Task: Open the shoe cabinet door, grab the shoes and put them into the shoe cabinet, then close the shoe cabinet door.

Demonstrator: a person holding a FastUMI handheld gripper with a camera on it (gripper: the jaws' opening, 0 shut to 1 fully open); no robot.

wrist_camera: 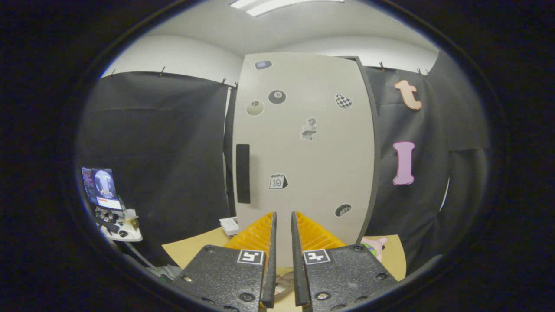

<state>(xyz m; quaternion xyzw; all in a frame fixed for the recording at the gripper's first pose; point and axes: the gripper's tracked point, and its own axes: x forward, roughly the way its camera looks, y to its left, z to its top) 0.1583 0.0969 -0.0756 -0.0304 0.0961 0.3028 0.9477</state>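
1. Facing the gripper (282, 221) stands the shoe cabinet door (303, 147), a pale panel dotted with stickers, and it looks closed, so the opening step seems to be the one in hand.
2. Its dark vertical handle (243, 173) sits near the door's left edge, up and left of the fingertips and apart from them.
3. The two yellow-padded fingers (260, 236) stand nearly together with only a narrow gap, gripping nothing.
4. A pink shoe (375, 247) peeks out just right of the right finger, on the tan floor (195, 249).
5. Next, I judge, the fingers must spread, shift left to the handle, and close on it before pulling.
6. Farther left, a small monitor (100, 187) stands against the black cloth.
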